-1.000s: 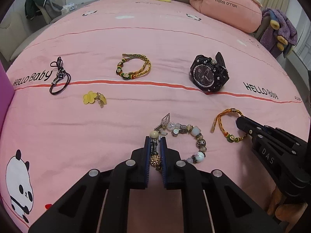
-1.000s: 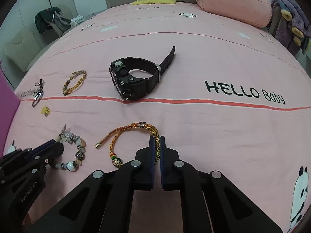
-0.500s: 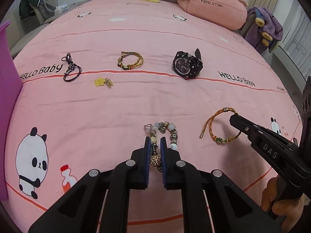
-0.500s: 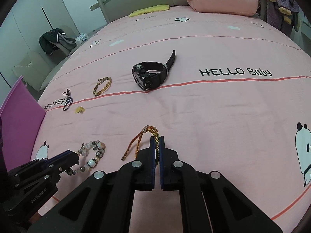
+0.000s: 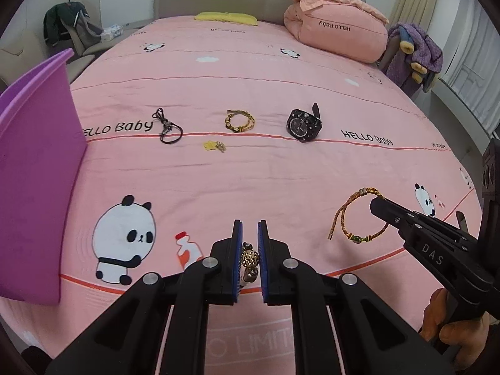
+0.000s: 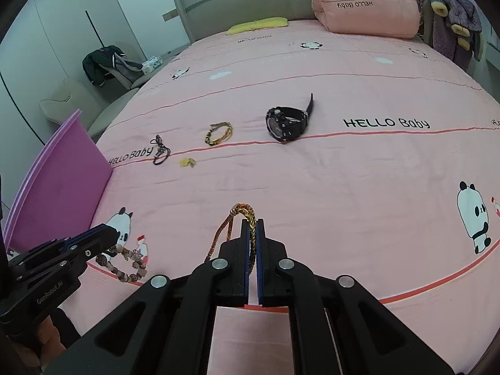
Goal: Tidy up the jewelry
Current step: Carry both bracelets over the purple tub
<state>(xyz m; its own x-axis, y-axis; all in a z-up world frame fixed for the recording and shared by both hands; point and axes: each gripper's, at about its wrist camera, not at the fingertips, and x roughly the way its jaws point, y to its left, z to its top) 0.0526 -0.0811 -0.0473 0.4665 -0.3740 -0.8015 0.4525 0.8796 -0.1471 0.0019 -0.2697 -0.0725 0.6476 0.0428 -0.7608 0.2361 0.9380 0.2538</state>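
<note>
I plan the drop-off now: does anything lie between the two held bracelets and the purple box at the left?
Nothing visible does. The beaded bracelet and the braided bracelet hang above bare pink bedspread; the purple box stands unobstructed at its left edge.

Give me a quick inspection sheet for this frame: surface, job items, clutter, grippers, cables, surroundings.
Surface: pink bedspread with panda prints and lettering.
Job's things: beaded bracelet and braided cord bracelet both lifted off the bed; black watch, second braided bracelet, black cord pendant and yellow flower charm lying on it.
Clutter: yellow cloth, folded pink quilt.
Grippers: left gripper shut on the beaded bracelet; right gripper shut on the braided cord bracelet.
Cables: nothing seen.
Surroundings: purple container wall on the left, headboard, chair with dark jacket, purple plush.
</note>
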